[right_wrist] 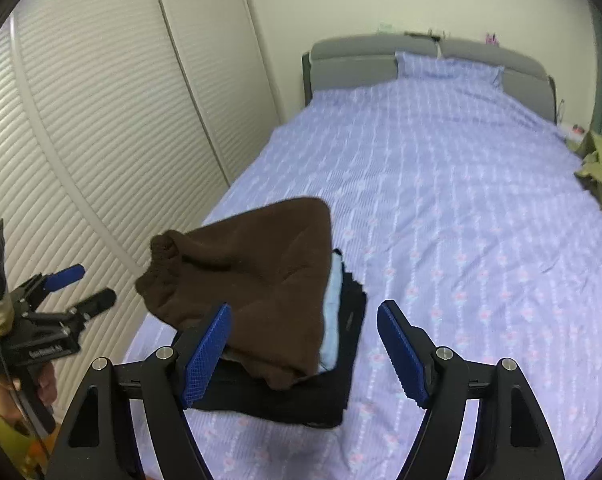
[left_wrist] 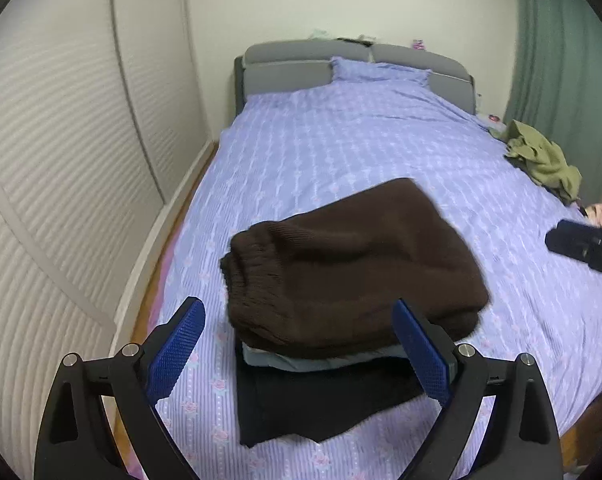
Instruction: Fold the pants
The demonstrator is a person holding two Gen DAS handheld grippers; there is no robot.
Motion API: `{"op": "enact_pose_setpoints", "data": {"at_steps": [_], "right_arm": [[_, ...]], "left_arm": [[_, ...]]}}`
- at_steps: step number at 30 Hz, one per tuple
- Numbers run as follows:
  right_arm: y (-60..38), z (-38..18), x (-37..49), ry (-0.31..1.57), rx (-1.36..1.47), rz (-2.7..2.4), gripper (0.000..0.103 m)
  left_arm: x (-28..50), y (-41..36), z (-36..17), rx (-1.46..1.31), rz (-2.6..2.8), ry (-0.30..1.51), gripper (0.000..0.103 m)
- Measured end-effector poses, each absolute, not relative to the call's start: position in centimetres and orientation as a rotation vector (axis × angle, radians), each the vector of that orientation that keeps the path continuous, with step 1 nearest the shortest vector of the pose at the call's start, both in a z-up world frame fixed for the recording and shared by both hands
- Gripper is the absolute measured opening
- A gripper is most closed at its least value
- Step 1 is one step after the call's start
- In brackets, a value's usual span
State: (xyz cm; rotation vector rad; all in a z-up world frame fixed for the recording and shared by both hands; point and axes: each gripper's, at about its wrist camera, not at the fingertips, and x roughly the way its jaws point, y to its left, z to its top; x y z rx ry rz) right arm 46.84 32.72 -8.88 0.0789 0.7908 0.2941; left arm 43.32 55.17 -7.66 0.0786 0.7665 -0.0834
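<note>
The brown pants [left_wrist: 353,264] lie folded into a thick, compact bundle on top of a small stack of other folded clothes, a pale blue piece [right_wrist: 332,312] and a black garment [left_wrist: 325,404] beneath it, near the foot of the bed [left_wrist: 341,140] on the lilac flowered cover. The elastic waistband bulges at the bundle's left end and the upper layer sits slightly askew, so the pile is a little uneven but holds together. The left claw [left_wrist: 297,350] stands released above the near edge of the stack, its blue pads wide apart and nothing between them; the right wrist view shows it from the side, clear of the cloth. The right claw [right_wrist: 303,354] is likewise released, its jaws apart over the front corner of the pile and not pinching any fabric. Judging by this, the folding of these pants looks essentially finished and they have been placed on the stack; at most a small squaring-up of the crooked top layer remains. A crumpled olive garment [left_wrist: 541,160] lies well apart at the bed's far right edge and may be the next item to fold.
</note>
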Motion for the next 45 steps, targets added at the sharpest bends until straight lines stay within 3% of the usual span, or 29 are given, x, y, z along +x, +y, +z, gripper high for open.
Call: {"op": "enact_pose_setpoints", "data": {"at_steps": [5, 8, 15, 31, 45], "right_arm": [[29.7, -6.2, 41.7, 0.717, 0.088, 0.249, 0.075], [27.4, -4.9, 38.4, 0.689, 0.081, 0.206, 0.086], [20.7, -2.7, 29.7, 0.634, 0.108, 0.147, 0.097], [8.2, -1.7, 12.4, 0.617, 0.011, 0.101, 0.098], [3.6, -0.1, 5.5, 0.573, 0.075, 0.031, 0.098]], "left_arm": [[38.7, 51.7, -5.6, 0.081, -0.065, 0.689, 0.099], [35.5, 49.0, -4.1, 0.079, -0.037, 0.65, 0.102], [27.4, 42.8, -2.2, 0.034, -0.011, 0.609, 0.103], [10.9, 28.3, -0.2, -0.007, -0.027, 0.577, 0.103], [5.4, 23.3, 2.1, 0.055, -0.11, 0.543, 0.103]]}}
